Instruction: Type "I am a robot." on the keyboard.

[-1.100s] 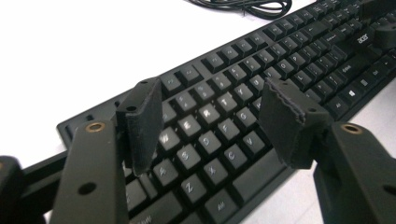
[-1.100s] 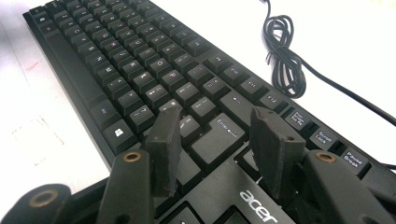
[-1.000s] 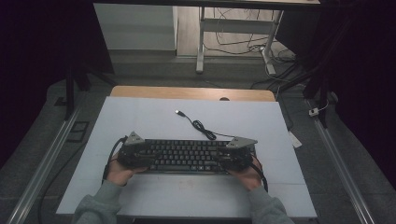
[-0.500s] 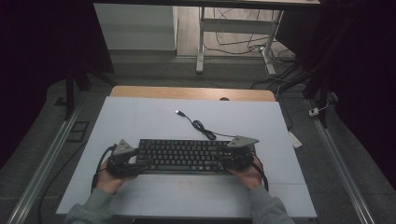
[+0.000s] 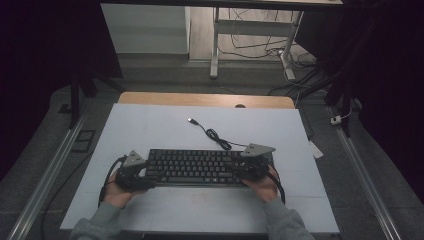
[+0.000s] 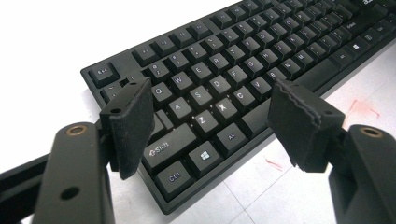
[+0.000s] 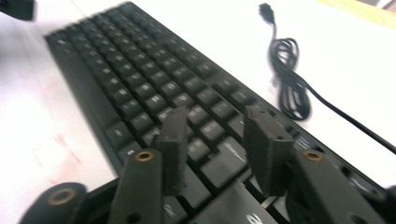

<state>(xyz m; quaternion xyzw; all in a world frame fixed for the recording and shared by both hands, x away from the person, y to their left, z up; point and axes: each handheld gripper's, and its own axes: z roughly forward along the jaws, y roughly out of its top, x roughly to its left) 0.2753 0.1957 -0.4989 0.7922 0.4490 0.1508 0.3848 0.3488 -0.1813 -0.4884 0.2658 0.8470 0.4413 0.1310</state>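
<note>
A black keyboard [image 5: 200,167] lies across the near middle of the white table [image 5: 150,130]. Its black cable [image 5: 220,141] coils behind it and ends in a USB plug [image 5: 192,120]. My left gripper [image 5: 132,172] is at the keyboard's left end. In the left gripper view the left gripper [image 6: 212,93] has just been opening and stands wide above the keyboard [image 6: 243,60]'s keys, gripping nothing. My right gripper [image 5: 252,165] is over the right end. In the blurred right gripper view the right gripper [image 7: 217,114] has just been closing, with keys showing through its gap and nothing pressed.
A wooden strip [image 5: 200,98] runs along the table's far edge. Metal rails [image 5: 45,170] run along the floor on both sides. Behind the table stand desk legs [image 5: 215,45] and loose floor cables [image 5: 255,42]. A small white item [image 5: 316,149] lies off the table's right edge.
My left gripper has drawn a little leftward toward the keyboard's left end and its jaws stand wider. The keyboard and the right hand have stayed in place.
</note>
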